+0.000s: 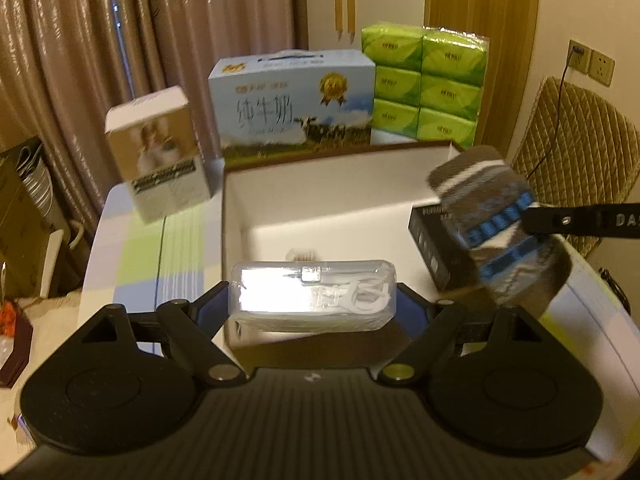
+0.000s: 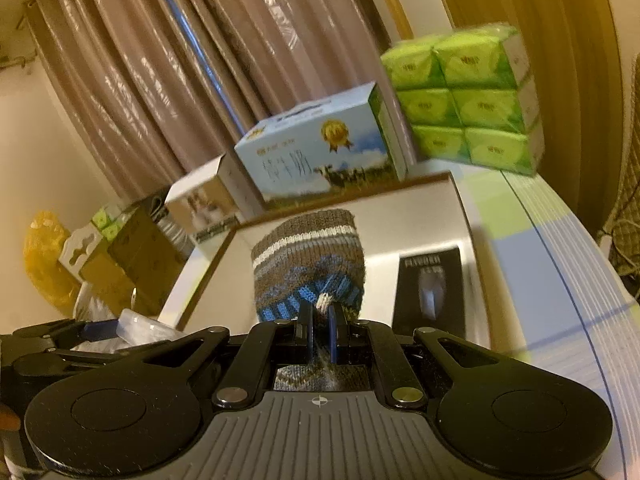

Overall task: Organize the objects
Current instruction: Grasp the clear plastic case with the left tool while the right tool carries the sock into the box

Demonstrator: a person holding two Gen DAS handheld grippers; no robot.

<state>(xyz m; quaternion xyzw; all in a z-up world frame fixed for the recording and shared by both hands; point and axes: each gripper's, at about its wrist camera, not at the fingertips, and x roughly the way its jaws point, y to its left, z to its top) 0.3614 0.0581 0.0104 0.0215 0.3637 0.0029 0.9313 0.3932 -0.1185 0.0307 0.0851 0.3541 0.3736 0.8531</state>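
My left gripper point(image 1: 312, 300) is shut on a clear plastic case point(image 1: 312, 296) with white items inside, held crosswise above the near wall of a shallow white box point(image 1: 320, 208) with a brown rim. My right gripper point(image 2: 321, 316) is shut on a knitted sock point(image 2: 310, 260), brown with white and blue stripes, which hangs over the white box point(image 2: 432, 216). In the left wrist view the sock point(image 1: 492, 216) hangs at the right, over the box's right side. A black package point(image 2: 430, 284) lies inside the box at its right; it shows behind the sock as the black package point(image 1: 430, 236).
Behind the box stand a blue milk carton point(image 1: 296, 100), a stack of green tissue packs point(image 1: 424, 84) and a small white-and-gold box point(image 1: 160, 152). The table point(image 1: 132, 264) has a pale checked cloth. A quilted chair back point(image 1: 576, 152) is at the right, curtains behind.
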